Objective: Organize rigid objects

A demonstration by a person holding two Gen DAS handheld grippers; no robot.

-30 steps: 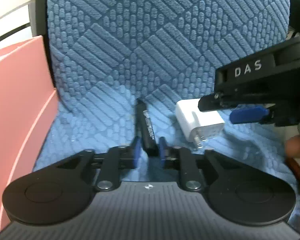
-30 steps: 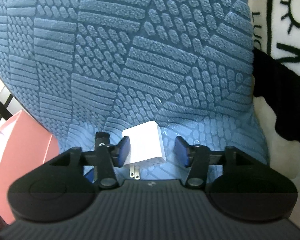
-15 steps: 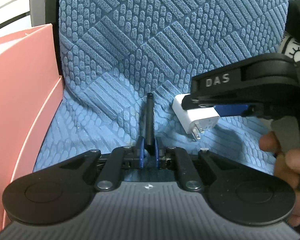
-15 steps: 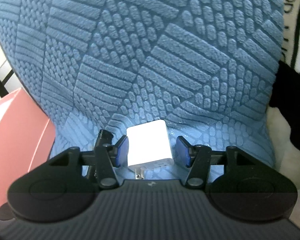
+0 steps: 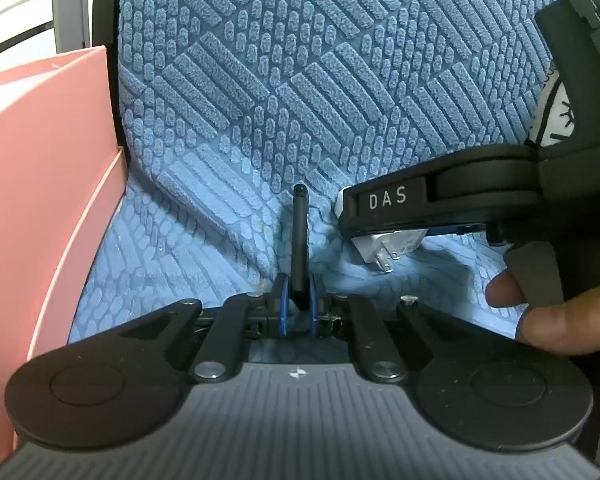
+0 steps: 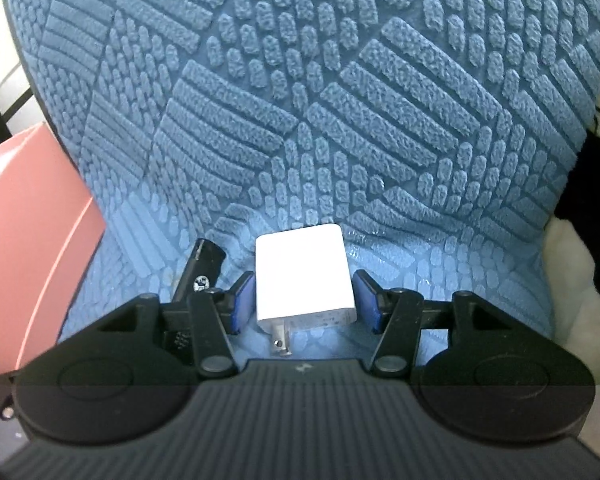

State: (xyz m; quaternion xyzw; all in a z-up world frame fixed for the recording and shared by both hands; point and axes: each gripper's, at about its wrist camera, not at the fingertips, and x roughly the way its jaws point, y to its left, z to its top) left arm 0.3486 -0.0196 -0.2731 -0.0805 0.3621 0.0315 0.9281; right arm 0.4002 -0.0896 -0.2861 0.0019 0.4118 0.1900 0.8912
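Note:
My left gripper is shut on the near end of a slim black marker-like stick, which points straight away from me over the blue textured cushion. The stick's far end also shows in the right wrist view. A white charger plug lies on the cushion with its prongs toward the camera. My right gripper stands open around it, a blue pad on each side with a thin gap. In the left wrist view the right gripper's body covers most of the charger.
A pink box stands against the cushion's left edge and also shows in the right wrist view. A white plush with black print lies to the right. A person's fingers hold the right gripper's handle.
The left jaws closed on the black stick, which now points straight ahead. The right gripper came down and closer over the charger, its pads now level with the charger's sides.

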